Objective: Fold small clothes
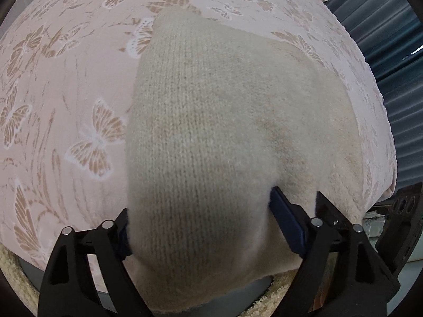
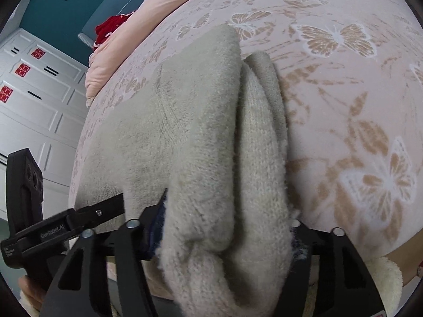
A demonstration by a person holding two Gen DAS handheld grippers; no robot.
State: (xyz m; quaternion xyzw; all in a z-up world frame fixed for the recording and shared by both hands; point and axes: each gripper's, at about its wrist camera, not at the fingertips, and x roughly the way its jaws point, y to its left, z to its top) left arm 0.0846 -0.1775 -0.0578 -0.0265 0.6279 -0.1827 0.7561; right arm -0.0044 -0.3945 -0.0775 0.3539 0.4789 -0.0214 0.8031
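Both grippers (pitched down) astride sweater (image 1: 211, 132)

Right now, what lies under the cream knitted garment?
The cream knitted garment lies on a pink bedspread with tan butterflies, visible all around it. Its near edge hangs over the bed's edge. What is beneath its middle is covered; folded layers stack along one side.

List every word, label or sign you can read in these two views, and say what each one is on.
"GenRobot.AI": white print on the black body of the left gripper, seen in the right wrist view.
Red square stickers on the white cupboard doors: they bear a sign, too small to read.
A smaller line of print below the brand name: too blurred to read.
Left wrist view: no text.
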